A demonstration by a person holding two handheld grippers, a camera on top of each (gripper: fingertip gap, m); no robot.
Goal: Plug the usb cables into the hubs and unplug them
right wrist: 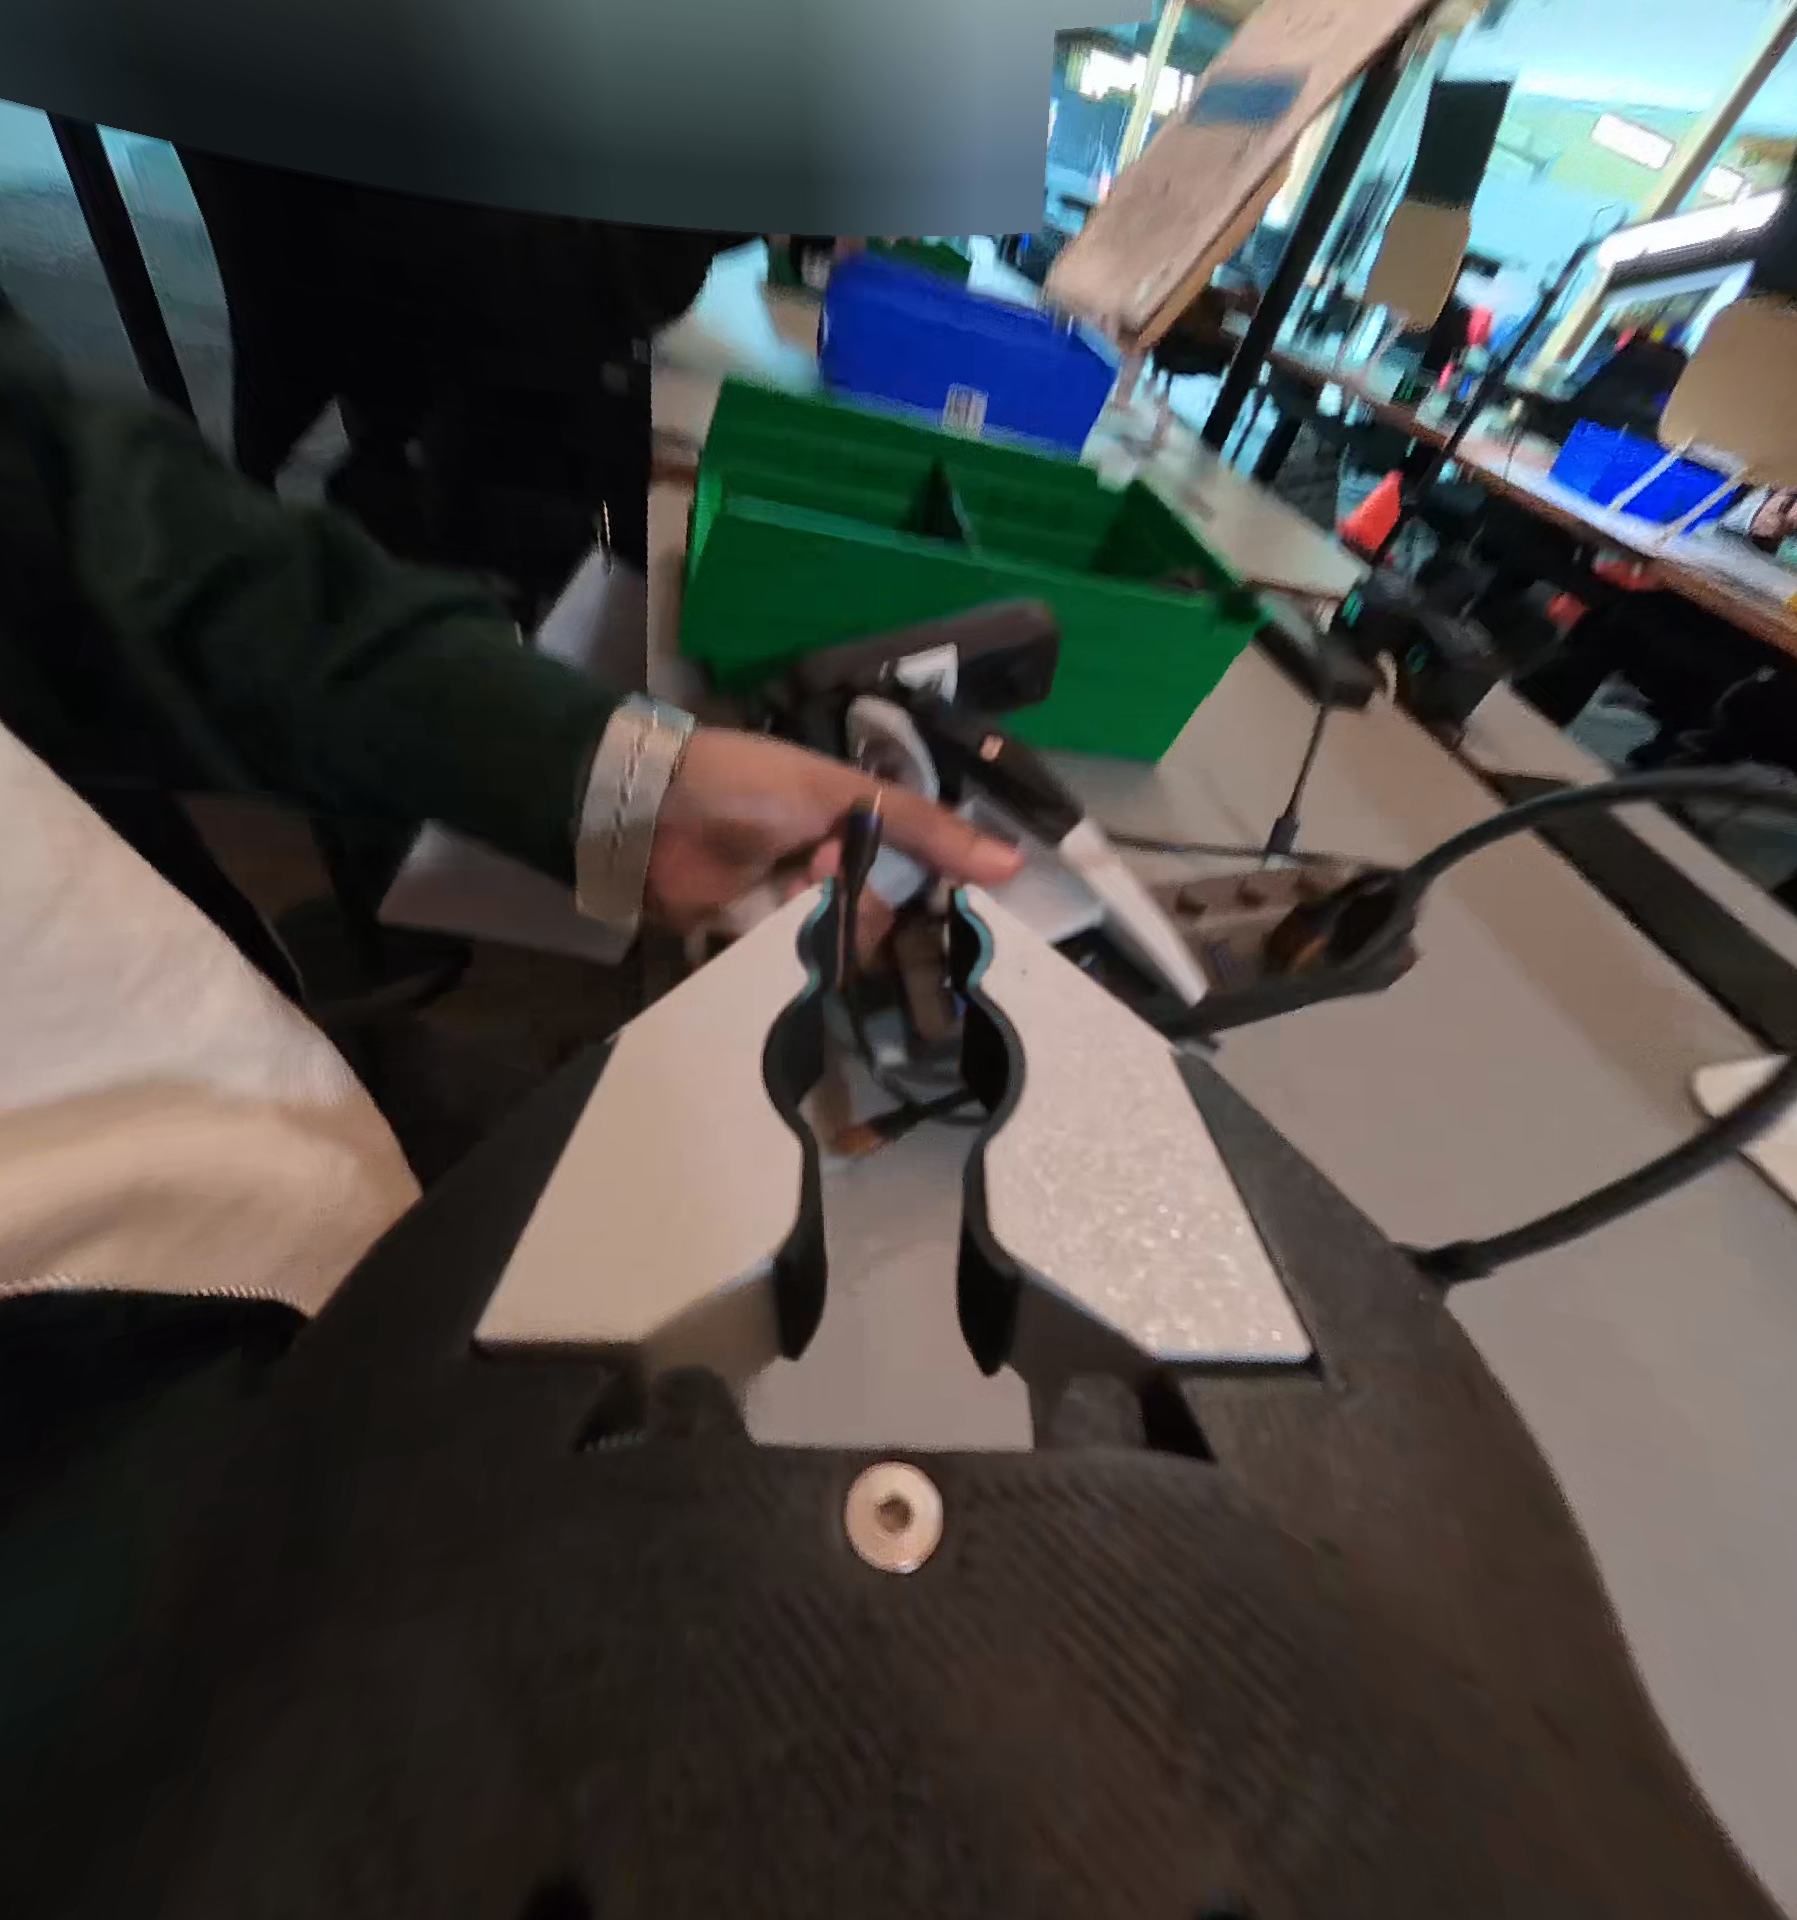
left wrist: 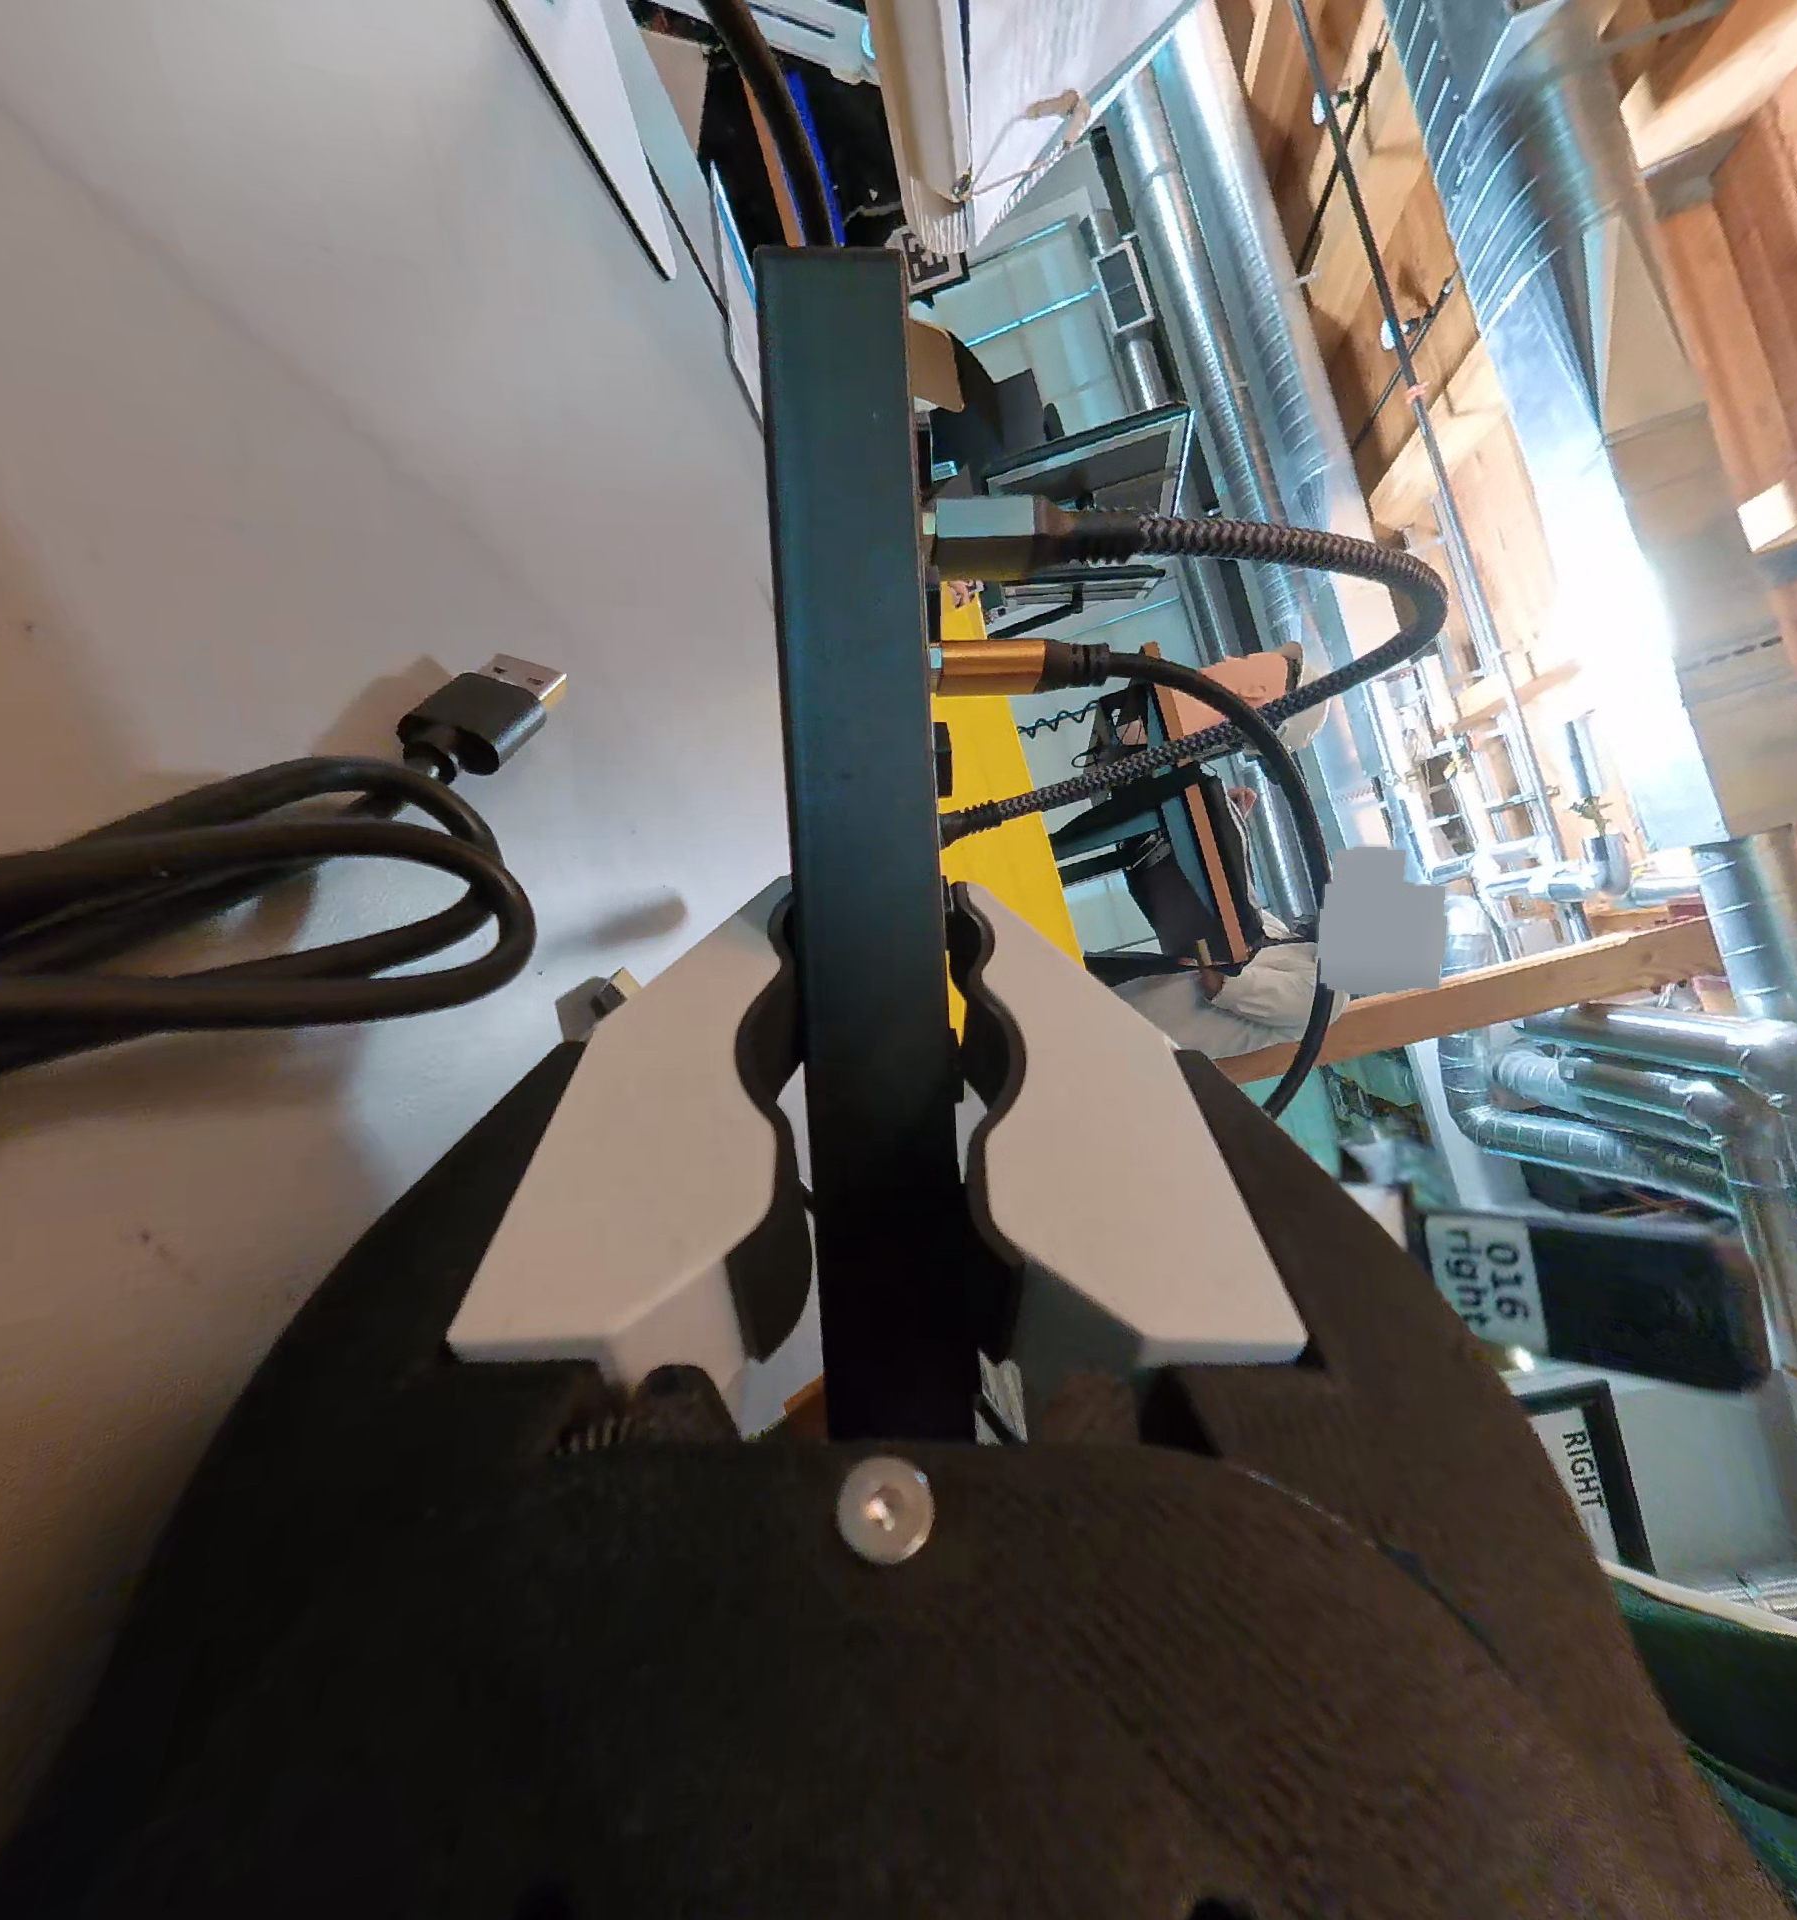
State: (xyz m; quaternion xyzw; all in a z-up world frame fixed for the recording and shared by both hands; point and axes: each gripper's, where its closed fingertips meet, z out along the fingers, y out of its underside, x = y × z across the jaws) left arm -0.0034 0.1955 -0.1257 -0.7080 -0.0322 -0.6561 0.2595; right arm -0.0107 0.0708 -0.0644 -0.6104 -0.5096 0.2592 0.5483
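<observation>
My left gripper (left wrist: 868, 914) is shut on a long black USB hub (left wrist: 842, 623) and holds it on edge above the white table (left wrist: 302, 416). A grey braided plug (left wrist: 998, 535) and a gold plug (left wrist: 998, 667) sit in the hub's side, and a third braided cable (left wrist: 987, 821) enters it lower down. A loose black USB plug (left wrist: 489, 707) lies on the table with its coiled cable (left wrist: 250, 883). My right gripper (right wrist: 889, 914) is open with a narrow gap. A thin black cable end (right wrist: 861, 842) stands in that gap, unclamped. The hub (right wrist: 1278, 925) is blurred there.
A person's hand (right wrist: 790, 831) in a dark sleeve holds the left gripper's handle. A green bin (right wrist: 935, 603) and a blue bin (right wrist: 956, 332) stand behind it. A black cable (right wrist: 1704, 1122) arcs over the table at right. A seated person shows far off.
</observation>
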